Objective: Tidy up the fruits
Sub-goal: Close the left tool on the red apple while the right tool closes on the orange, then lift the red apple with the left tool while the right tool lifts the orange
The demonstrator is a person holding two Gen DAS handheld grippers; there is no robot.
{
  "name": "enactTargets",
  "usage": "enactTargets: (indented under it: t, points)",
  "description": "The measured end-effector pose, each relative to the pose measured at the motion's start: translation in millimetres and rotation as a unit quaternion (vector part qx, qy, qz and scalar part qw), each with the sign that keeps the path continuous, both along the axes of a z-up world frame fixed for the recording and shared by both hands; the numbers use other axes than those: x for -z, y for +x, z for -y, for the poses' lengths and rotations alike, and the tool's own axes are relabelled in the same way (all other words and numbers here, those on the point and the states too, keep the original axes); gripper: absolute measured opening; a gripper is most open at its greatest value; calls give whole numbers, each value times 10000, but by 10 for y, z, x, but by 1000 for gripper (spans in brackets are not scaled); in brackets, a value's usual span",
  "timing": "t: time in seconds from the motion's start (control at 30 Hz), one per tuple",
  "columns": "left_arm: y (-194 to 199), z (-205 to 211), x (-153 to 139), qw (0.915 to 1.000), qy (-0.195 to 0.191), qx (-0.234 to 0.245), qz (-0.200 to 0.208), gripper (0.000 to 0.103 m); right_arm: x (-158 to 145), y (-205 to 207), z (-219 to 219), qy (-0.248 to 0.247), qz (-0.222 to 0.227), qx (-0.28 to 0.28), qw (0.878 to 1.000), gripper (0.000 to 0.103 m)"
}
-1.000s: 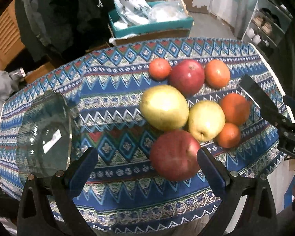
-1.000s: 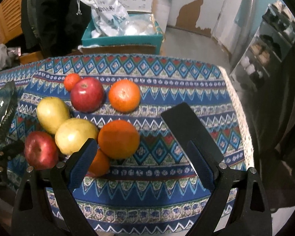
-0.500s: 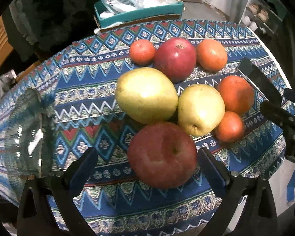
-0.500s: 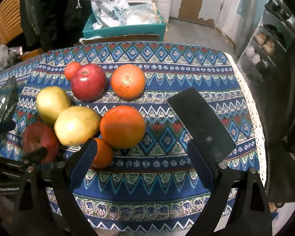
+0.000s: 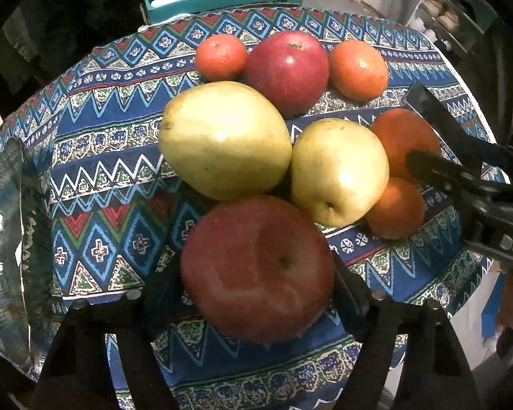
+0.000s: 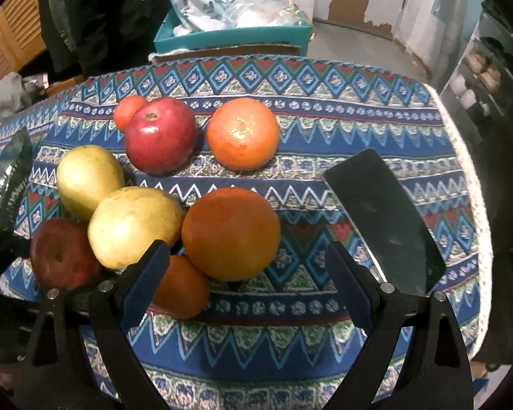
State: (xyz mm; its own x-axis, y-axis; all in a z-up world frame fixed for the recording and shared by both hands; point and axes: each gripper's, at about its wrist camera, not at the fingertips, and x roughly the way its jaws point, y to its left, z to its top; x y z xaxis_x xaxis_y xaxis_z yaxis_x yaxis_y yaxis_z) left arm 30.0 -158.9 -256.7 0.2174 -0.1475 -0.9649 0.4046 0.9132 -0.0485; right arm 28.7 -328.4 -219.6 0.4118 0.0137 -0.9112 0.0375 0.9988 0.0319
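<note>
Both grippers have come down toward the fruit since the earlier frame, and the near red apple now fills more of the left wrist view. Left gripper points steeply down over the patterned tablecloth; its jaws are closing with that apple between them, both fingers close beside its flanks, though firm contact cannot be confirmed. Immediately beyond the apple lie a large yellow pear and a smaller yellow pear, touching each other. Farther out from the left gripper sit a small tangerine, a second red apple and an orange. A glass bowl stands well to its left. Right gripper is spread wide and holds nothing; a large orange lies just ahead between its fingers, untouched, with a small orange against the left finger. A black phone lies ahead of its right finger.
</note>
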Motion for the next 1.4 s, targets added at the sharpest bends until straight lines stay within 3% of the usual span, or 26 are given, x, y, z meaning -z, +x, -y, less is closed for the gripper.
enactTargets:
  t: [0.33, 0.43, 0.57, 0.8, 1.13, 1.4]
  points:
    - [55, -245, -133, 9991, 2, -374, 216, 79, 179, 134, 43, 267, -157, 14, 9995, 89]
    - [88, -285, -179, 9986, 13, -437, 298, 79, 194, 169, 32, 351, -156, 2, 9993, 84]
    - [145, -331, -226, 9981, -16, -509, 359, 79, 177, 180, 28, 578, -177, -74, 9981, 69]
    - [177, -394, -325, 9975, -66, -535, 452, 79, 151, 165, -27, 335, -126, -141, 9993, 68]
    - [111, -443, -573, 9950, -118, -522, 846, 79, -167, 80, -41, -166, 480, 6, 9987, 67]
    - [92, -523, -788, 9913, -149, -567, 1179, 79, -463, -29, -137, -292, 897, -63, 9955, 67]
